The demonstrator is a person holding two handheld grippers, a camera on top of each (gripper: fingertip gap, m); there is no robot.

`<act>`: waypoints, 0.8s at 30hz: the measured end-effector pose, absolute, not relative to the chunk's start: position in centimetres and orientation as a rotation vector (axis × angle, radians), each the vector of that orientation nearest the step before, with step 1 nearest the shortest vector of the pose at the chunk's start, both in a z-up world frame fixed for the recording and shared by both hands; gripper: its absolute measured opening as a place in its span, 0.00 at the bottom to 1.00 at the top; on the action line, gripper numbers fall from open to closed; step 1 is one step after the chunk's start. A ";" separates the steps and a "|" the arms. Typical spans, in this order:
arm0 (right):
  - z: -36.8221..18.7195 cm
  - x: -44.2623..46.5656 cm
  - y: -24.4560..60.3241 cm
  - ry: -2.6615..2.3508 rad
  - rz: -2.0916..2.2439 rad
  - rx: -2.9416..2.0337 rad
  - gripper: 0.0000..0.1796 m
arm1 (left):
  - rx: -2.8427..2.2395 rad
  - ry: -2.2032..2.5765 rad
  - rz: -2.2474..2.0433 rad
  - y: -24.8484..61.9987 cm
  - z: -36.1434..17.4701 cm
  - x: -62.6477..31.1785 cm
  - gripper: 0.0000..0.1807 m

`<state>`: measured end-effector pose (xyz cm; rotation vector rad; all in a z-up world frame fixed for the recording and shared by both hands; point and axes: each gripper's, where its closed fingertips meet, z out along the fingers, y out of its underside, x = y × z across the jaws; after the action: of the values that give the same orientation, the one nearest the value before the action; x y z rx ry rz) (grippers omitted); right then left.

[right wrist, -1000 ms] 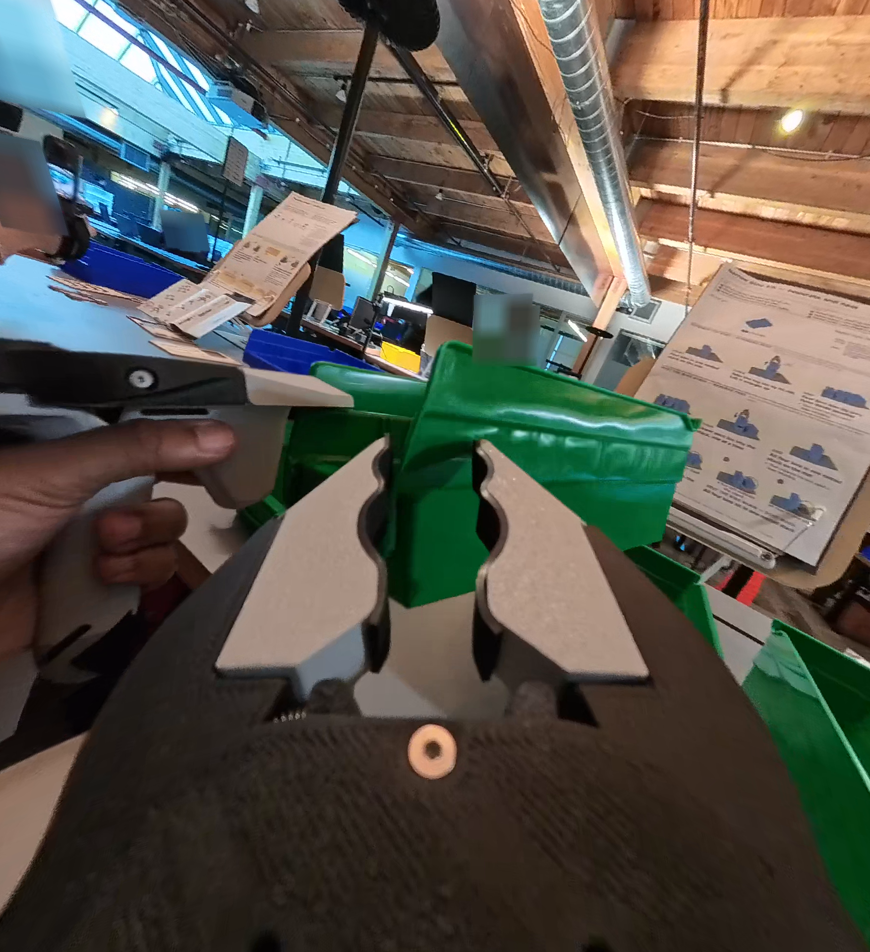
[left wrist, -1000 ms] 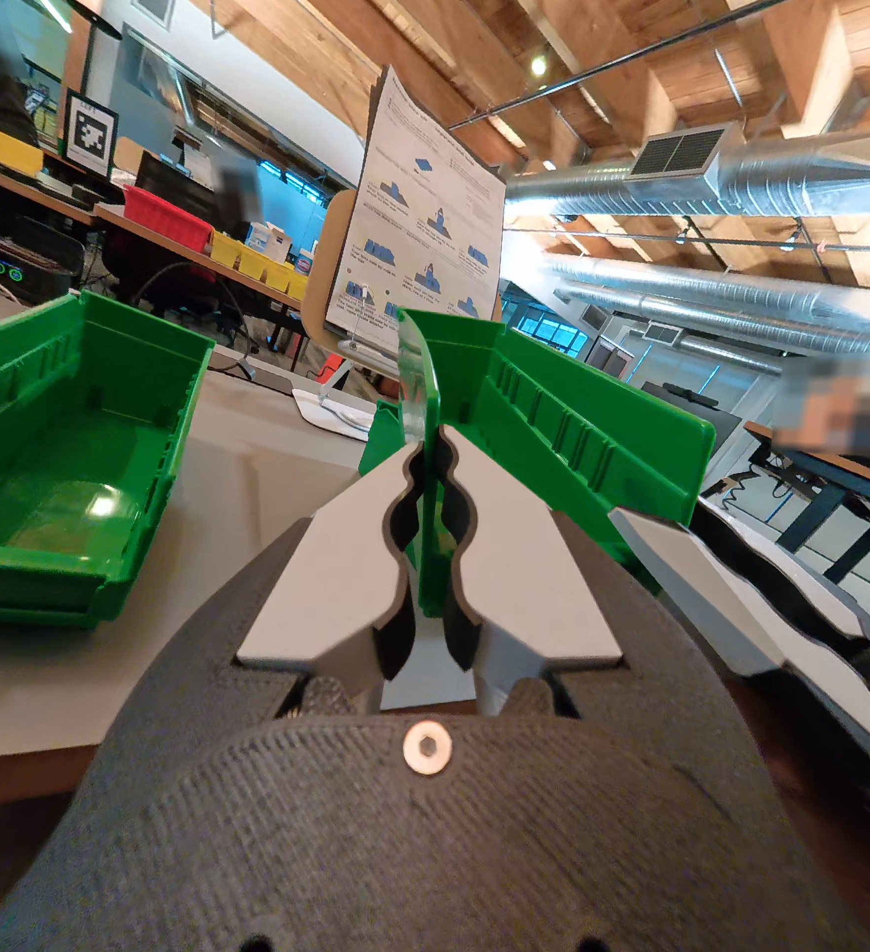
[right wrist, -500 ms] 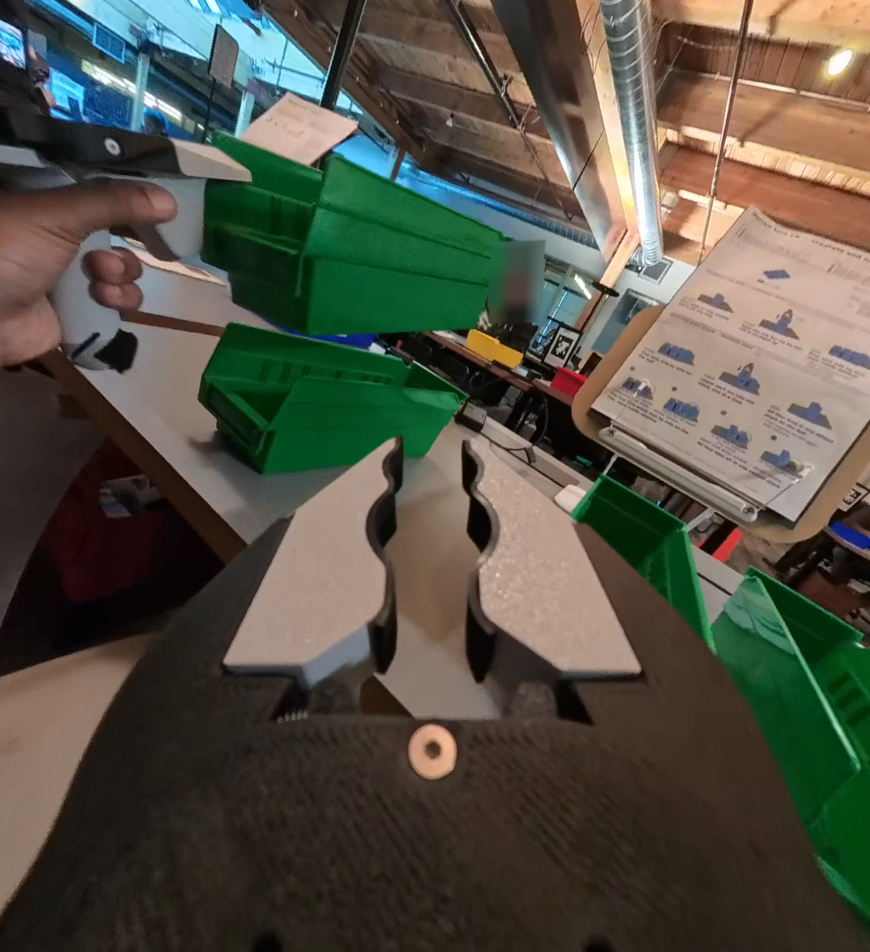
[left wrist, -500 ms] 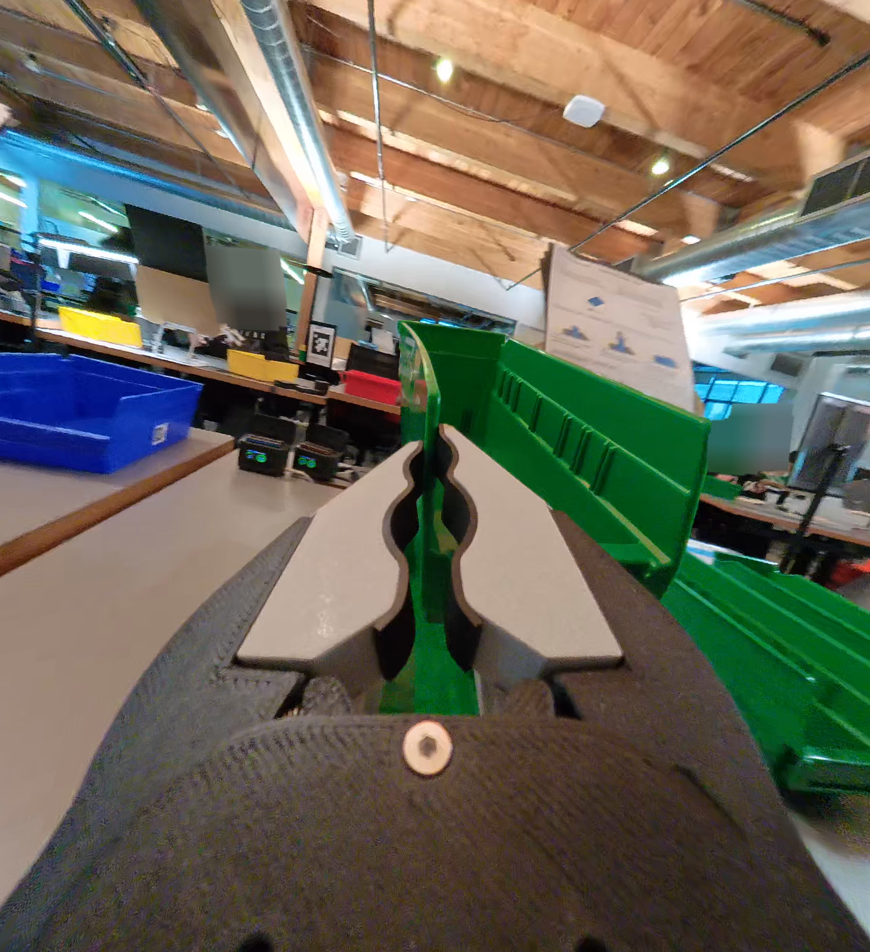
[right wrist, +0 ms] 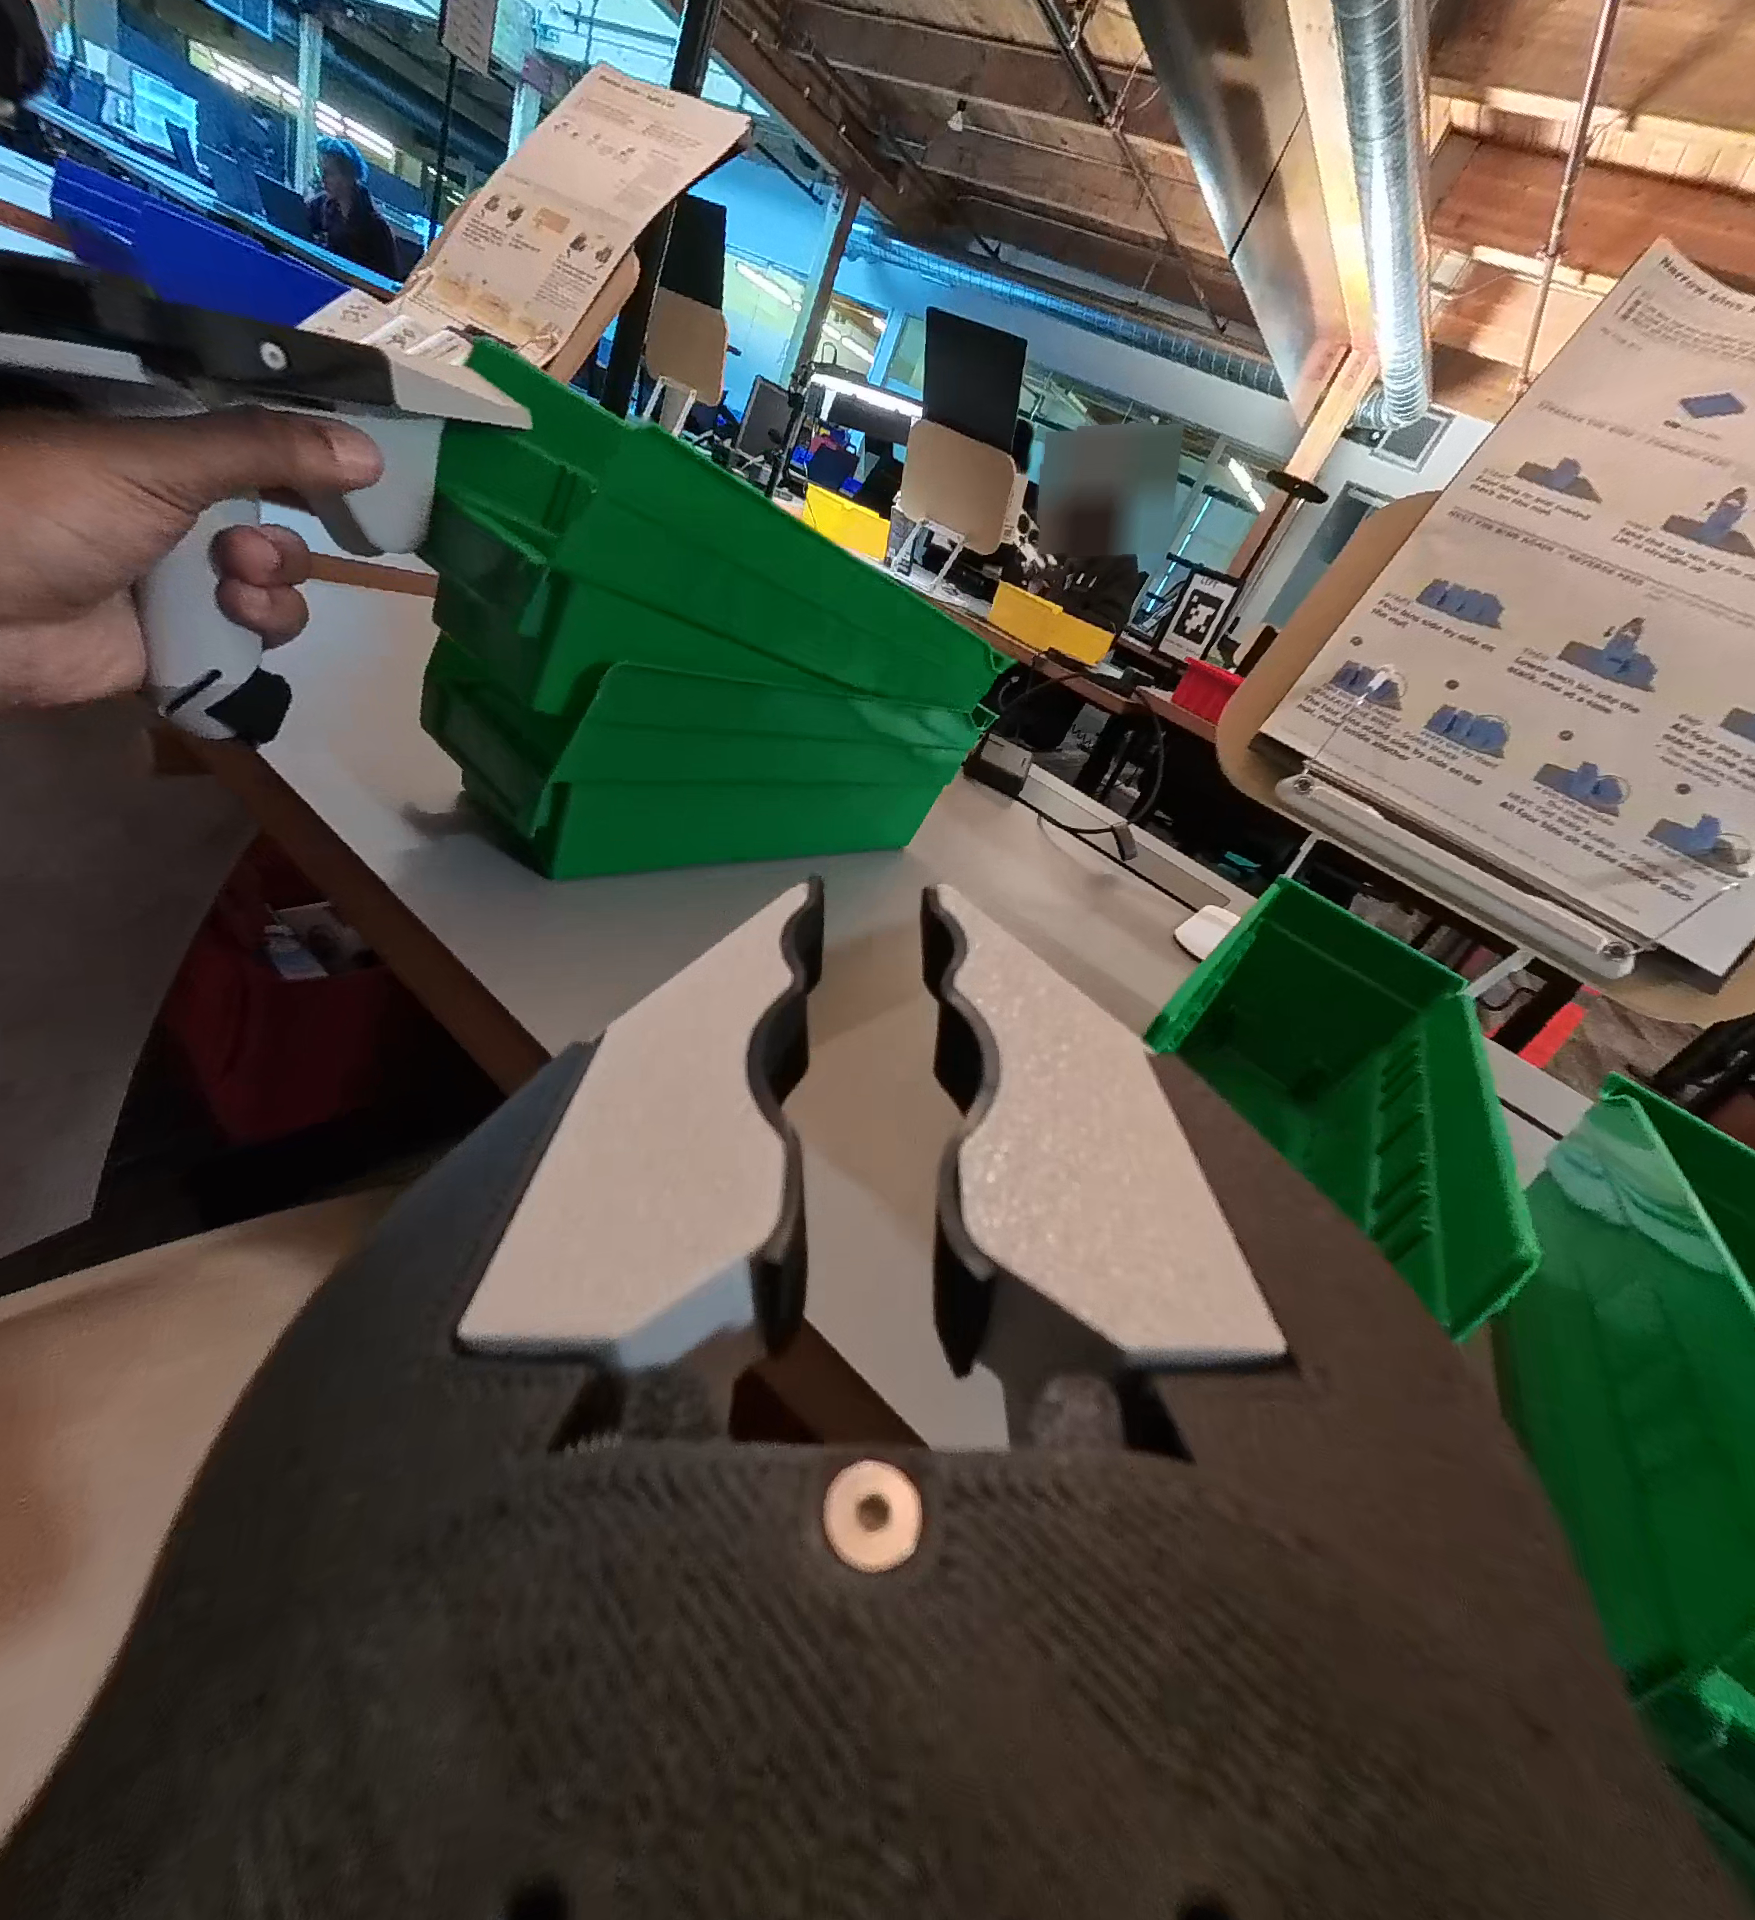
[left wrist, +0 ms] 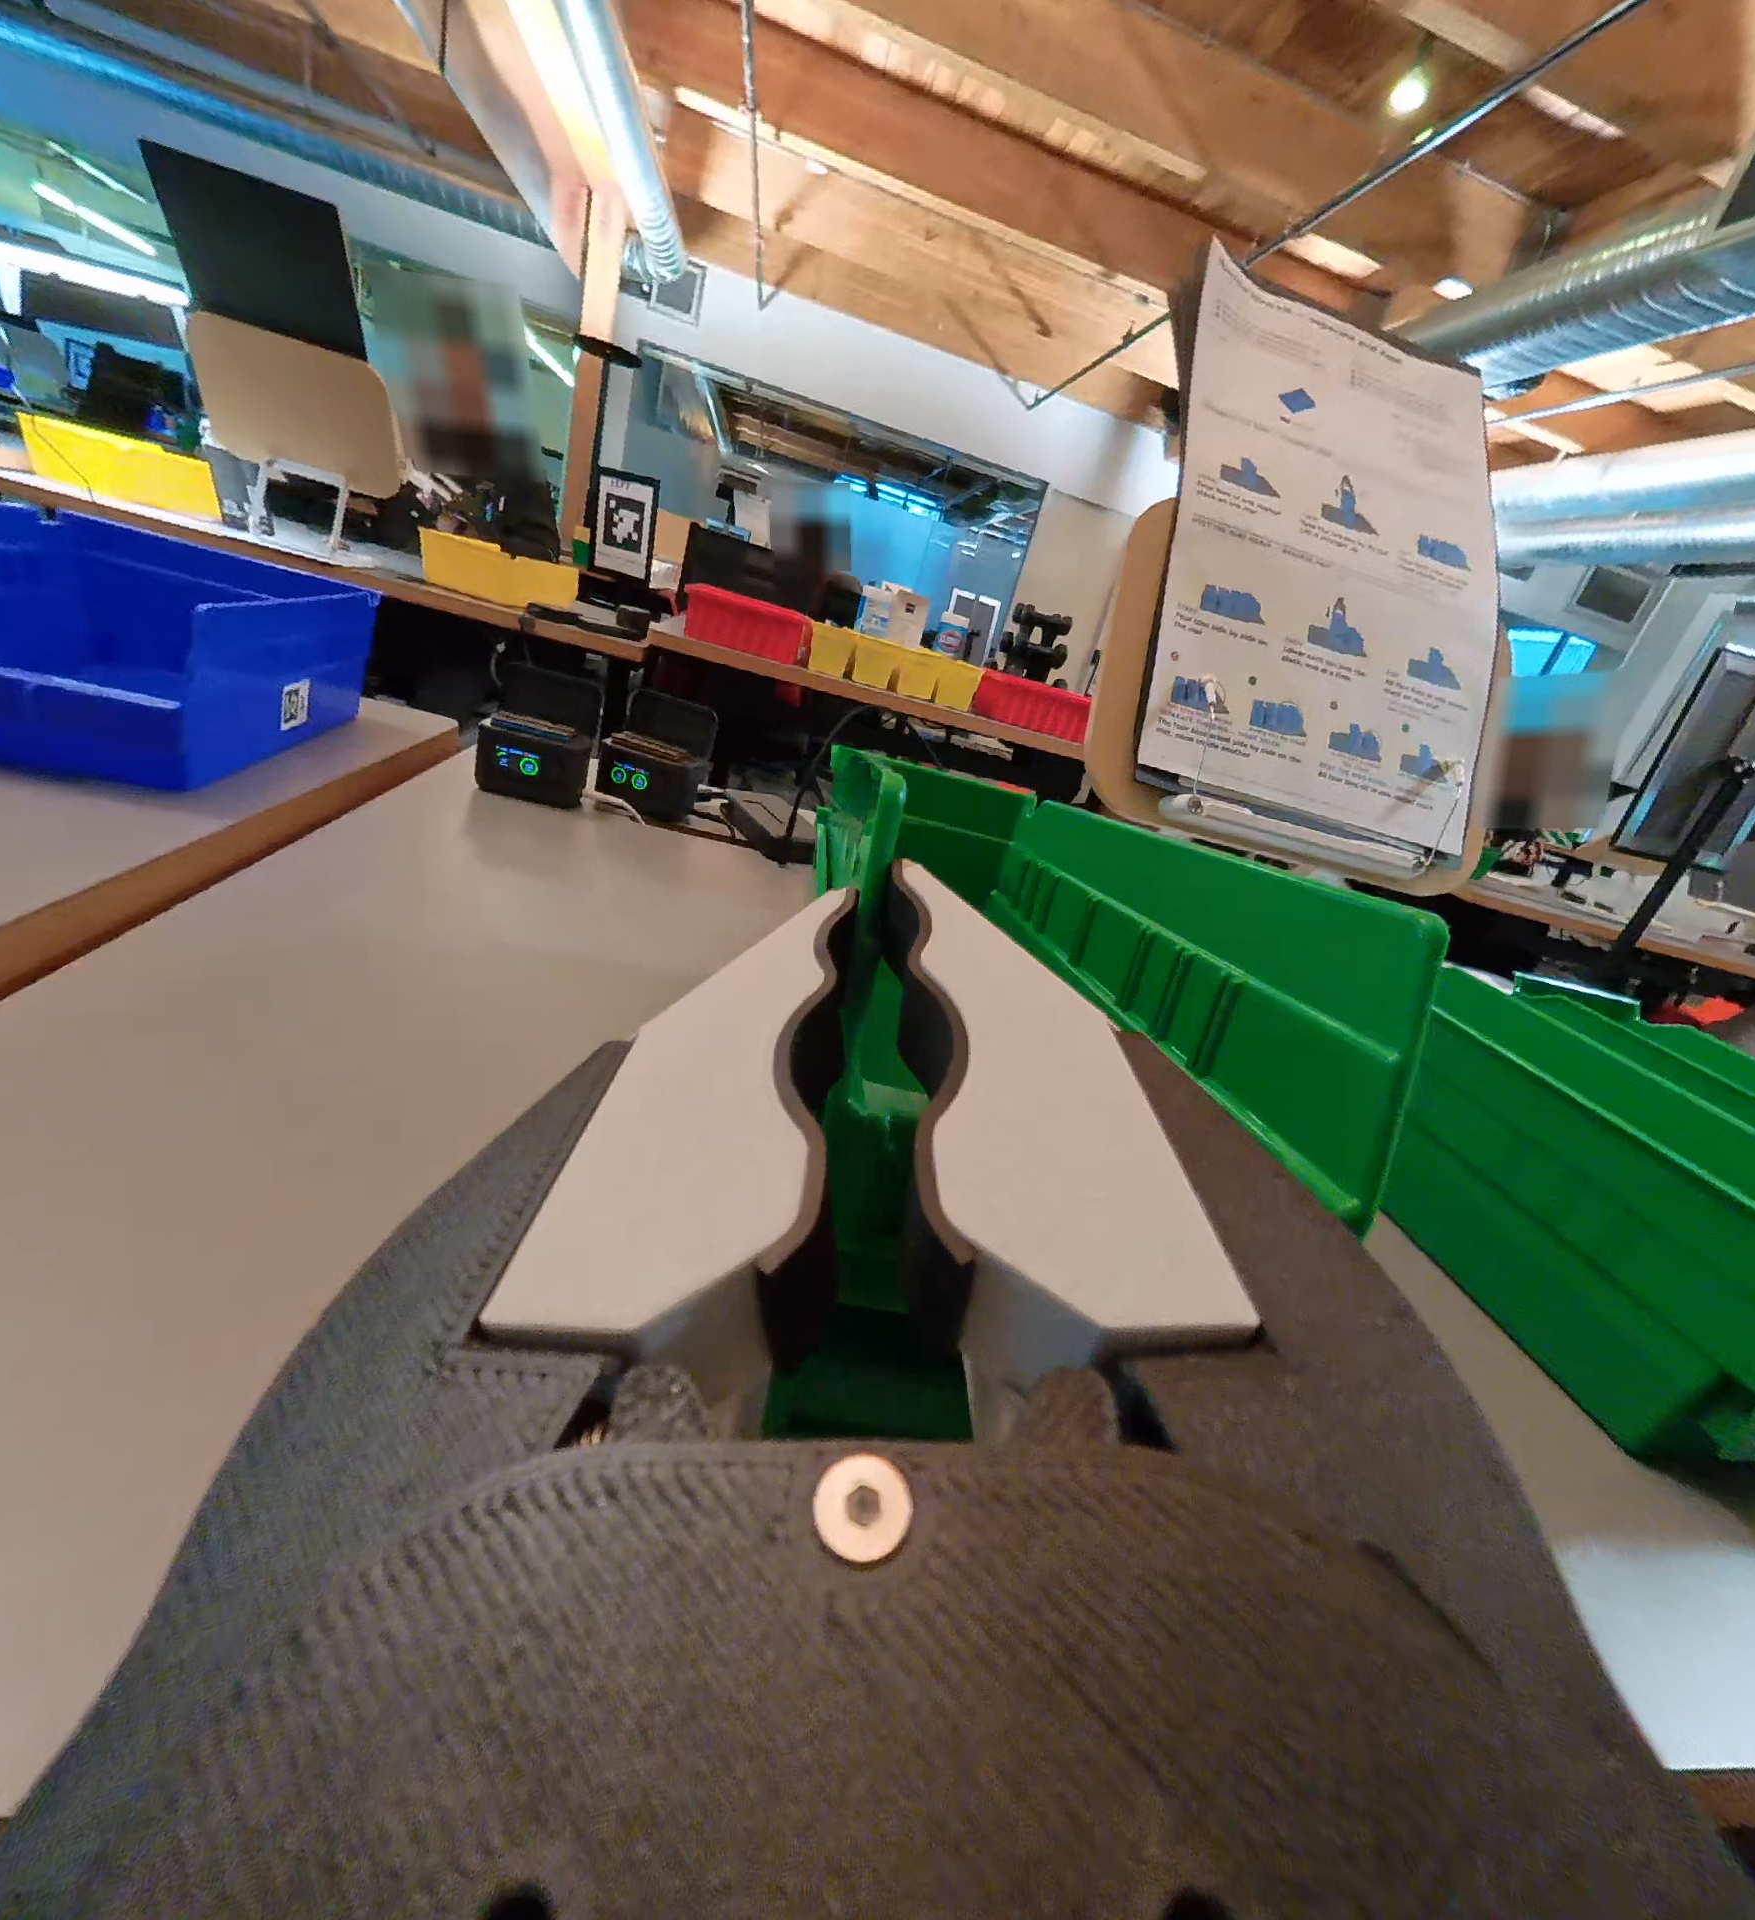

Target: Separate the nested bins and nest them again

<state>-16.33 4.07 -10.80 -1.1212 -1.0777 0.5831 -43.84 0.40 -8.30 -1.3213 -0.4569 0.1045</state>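
Your left gripper [left wrist: 878, 904], the one with the grey wavy-edged fingers, is clamped on the thin side wall of a long green plastic bin [left wrist: 1216, 987], with the wall pinched edge-on between the jaws. In the right wrist view you can see that same gripper [right wrist: 499, 410] off to the left, held in your hand [right wrist: 73, 561], gripping the near end of the top bin [right wrist: 707, 551]. That bin sits tilted, its held end raised, resting in a second green bin [right wrist: 727, 800] that stands on the pale grey tabletop [right wrist: 644, 935]; the far ends of the two are close together, though you cannot tell from here whether the top one is fully seated. Your right gripper [right wrist: 868, 920] hangs over the table with its jaws narrowly parted and nothing between them. Two more green bins lie to its right: one [right wrist: 1372, 1091] just beside the fingers, its open inside showing, and another [right wrist: 1683, 1403] at the frame's right edge, nearer the camera. A printed instruction sheet on a tan clipboard stand [right wrist: 1579, 644] leans behind them. A blue plastic bin [left wrist: 125, 644] sits on a neighbouring table, well apart, in the left wrist view.
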 end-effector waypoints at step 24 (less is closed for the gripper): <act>-12.0 -16.7 4.1 -1.121 0.586 -1.136 0.09 | -1.672 -0.385 0.056 3.6 -11.6 -42.9 0.29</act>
<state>-16.70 4.08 -11.96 -1.1359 -1.1212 0.5862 -42.89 3.62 -11.56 -1.6722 -0.3853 0.0563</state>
